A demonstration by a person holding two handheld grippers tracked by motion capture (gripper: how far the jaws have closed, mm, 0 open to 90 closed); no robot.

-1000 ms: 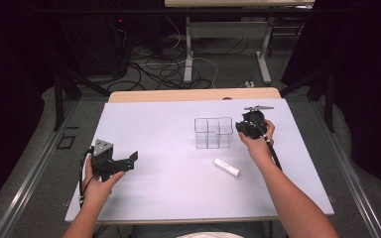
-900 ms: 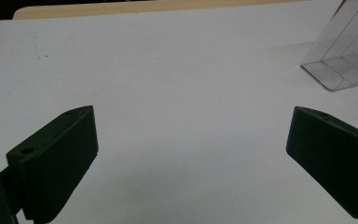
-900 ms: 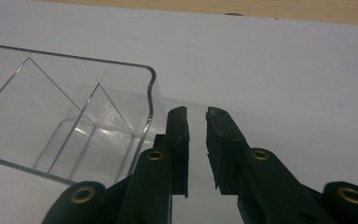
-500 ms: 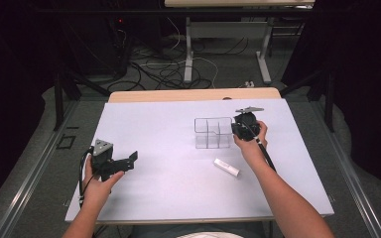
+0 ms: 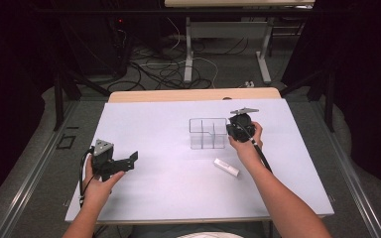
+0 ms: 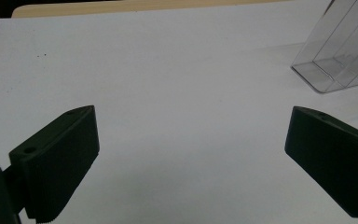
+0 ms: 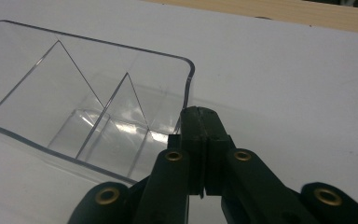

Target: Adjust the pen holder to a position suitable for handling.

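High view: the right gripper, jaws pressed together and seemingly empty, touches the right wall of a clear plastic divided box. A small white oblong block lies just behind that hand, angled. The left gripper gapes wide, empty, well apart.

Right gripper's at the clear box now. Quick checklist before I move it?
1. Right gripper shut on the box wall: ok, the fingers meet at its near rim.
2. Box is empty: ok, its clear compartments hold nothing.
3. Box is flat on the table: cannot tell; it looks upright from the high view.
4. Left gripper is out of the way: ok, open, far to the left.
5. White block is apart from the box: ok, it lies nearer the person.
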